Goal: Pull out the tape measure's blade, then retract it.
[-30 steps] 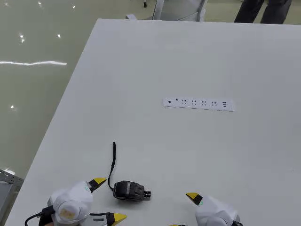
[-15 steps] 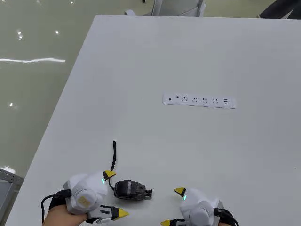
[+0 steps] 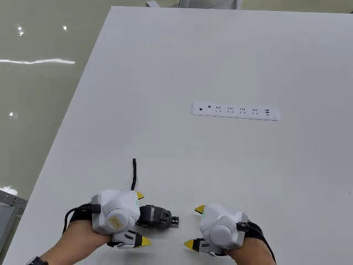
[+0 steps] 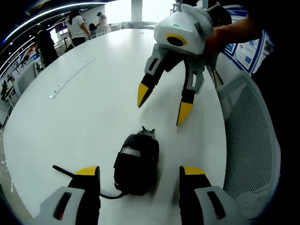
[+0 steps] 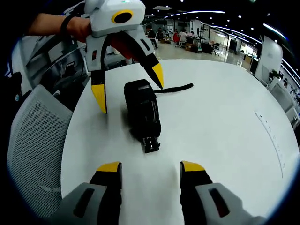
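- Found tape measure [image 3: 156, 216] at lower centre of the head view, lying on the white bench [image 3: 220, 66].
- Saw left tongs [image 3: 142, 218] spread wide around its case, one jaw either side, with a gap at each in the left gripper view; gripped nothing.
- Saw right tongs [image 3: 194, 226] likewise wide and bare, just right of the tape measure, aimed at its hook end but apart from it.
- Noted hook [image 5: 150, 143] tucked at the case mouth, low centre of the right gripper view.
- Noted black strap [image 3: 133, 174] trailing up-frame from the case.
- Spotted power strip [image 3: 235, 111] well apart, right of centre.
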{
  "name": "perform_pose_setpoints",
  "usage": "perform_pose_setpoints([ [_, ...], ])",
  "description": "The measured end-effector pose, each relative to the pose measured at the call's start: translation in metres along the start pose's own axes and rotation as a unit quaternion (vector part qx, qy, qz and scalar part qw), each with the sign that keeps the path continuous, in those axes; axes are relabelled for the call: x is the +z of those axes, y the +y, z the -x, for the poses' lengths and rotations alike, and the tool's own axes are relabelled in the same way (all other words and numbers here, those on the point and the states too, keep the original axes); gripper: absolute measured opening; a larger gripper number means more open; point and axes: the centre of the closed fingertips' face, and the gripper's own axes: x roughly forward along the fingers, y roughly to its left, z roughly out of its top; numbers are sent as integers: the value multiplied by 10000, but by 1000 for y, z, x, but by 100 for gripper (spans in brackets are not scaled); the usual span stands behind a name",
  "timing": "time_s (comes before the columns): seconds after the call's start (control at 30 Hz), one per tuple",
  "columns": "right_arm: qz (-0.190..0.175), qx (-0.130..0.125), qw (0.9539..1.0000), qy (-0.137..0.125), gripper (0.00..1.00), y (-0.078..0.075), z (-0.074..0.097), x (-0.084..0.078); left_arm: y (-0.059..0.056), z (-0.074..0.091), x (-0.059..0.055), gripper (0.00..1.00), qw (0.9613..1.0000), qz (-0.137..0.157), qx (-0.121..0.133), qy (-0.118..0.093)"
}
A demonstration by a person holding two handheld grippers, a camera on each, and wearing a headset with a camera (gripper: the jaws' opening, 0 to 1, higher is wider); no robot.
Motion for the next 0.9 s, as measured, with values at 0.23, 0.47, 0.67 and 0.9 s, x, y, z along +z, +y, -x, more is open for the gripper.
perform_pose_setpoints([
  [0.23,380,341,9986,123,44,-3,-29,13,8,-24,-4,62,9962,-670,-134,534],
  [0.47,424,485,9978,153,36,-4,-42,18,8,-34,-3,56,9957,-666,-280,574],
  [0.67,696,544,9958,255,28,-6,-51,19,7,-37,-5,44,9934,-846,-362,684],
  [0.9,1114,647,9911,326,15,-3,-57,21,5,-39,-8,39,9926,-825,-519,722],
])
